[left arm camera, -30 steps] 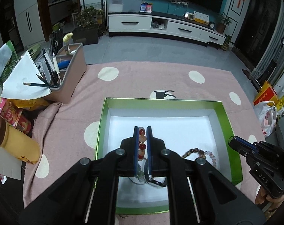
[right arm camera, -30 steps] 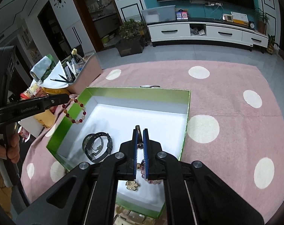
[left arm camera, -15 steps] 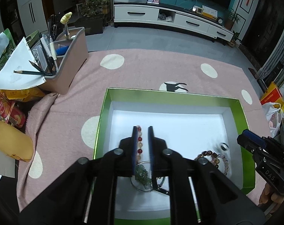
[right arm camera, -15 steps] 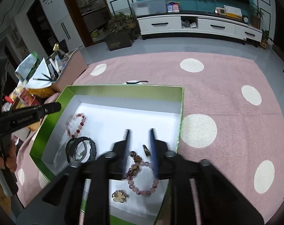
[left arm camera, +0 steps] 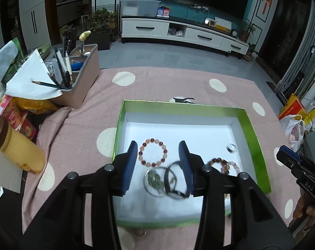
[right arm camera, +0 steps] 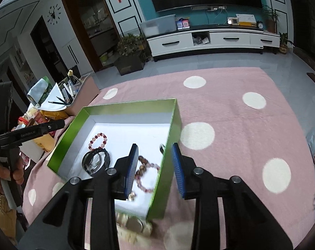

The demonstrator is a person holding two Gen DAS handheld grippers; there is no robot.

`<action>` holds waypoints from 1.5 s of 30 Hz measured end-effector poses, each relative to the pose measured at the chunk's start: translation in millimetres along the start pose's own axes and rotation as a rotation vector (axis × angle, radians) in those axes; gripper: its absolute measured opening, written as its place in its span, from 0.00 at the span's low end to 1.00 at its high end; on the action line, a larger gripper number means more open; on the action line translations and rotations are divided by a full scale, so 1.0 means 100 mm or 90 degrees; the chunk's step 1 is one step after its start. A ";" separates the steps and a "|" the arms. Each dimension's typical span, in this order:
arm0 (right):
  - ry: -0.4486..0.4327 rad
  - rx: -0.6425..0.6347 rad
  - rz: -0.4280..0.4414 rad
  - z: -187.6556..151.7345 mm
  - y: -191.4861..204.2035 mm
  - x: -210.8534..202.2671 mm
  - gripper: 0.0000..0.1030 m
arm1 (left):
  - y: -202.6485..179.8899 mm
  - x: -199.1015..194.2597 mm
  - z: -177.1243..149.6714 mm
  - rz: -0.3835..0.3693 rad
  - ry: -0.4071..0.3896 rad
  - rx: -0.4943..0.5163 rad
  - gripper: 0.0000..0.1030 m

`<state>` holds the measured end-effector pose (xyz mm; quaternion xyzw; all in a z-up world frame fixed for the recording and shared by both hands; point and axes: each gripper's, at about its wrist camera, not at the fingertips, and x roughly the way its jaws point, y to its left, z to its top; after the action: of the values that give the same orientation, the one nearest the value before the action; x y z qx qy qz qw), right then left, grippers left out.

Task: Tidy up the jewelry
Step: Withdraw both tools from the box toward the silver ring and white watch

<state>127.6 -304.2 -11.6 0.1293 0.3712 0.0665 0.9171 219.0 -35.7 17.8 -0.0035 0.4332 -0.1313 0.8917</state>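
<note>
Left gripper point(left arm camera: 159, 167), jaws just opened and empty, hovers over the red-and-peach bead bracelet point(left arm camera: 153, 151) lying flat in the green-walled box point(left arm camera: 255, 143); right gripper point(right arm camera: 155, 169) is parted, empty.

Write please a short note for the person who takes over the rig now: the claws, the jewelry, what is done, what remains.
Left claw: open, its jaws have just been opening. It grips nothing and hangs over the red bead bracelet, which lies in the green box.
Right claw: open, its jaws have just been opening. It is empty, over the box's right wall.
Also in the box: brown-pink bracelet, dark bangles, silver ring, gold charm.
Done: these pieces are stowed.
Left: a small gold piece and some blurred items on the pink cloth before the box.
</note>
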 end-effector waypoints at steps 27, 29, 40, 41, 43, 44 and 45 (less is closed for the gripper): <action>0.031 0.023 -0.038 -1.20 -0.03 -0.67 0.45 | 0.55 -0.60 -1.63 0.041 0.032 -0.082 0.68; 0.042 0.015 -0.046 -1.27 0.00 -0.62 0.45 | 0.52 -0.59 -1.72 0.036 0.034 -0.085 0.68; 0.064 -0.002 -0.031 -1.38 0.17 -0.34 0.45 | 0.46 -0.52 -1.95 0.017 0.057 -0.097 0.68; 0.067 -0.003 -0.030 -1.38 0.18 -0.31 0.45 | 0.47 -0.50 -1.95 0.018 0.059 -0.098 0.68; 0.069 -0.004 -0.028 -1.39 0.19 -0.28 0.45 | 0.48 -0.45 -1.96 0.019 0.065 -0.098 0.68; 0.071 -0.003 -0.026 -1.38 0.19 -0.26 0.45 | 0.48 -0.43 -1.96 0.019 0.067 -0.099 0.68; 0.073 -0.002 -0.026 -1.38 0.19 -0.24 0.45 | 0.48 -0.43 -1.96 0.019 0.067 -0.099 0.68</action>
<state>13.1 -265.3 -85.4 0.1165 0.4257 0.0557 0.8956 53.3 41.7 -77.3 -0.0596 0.4887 -0.0841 0.8664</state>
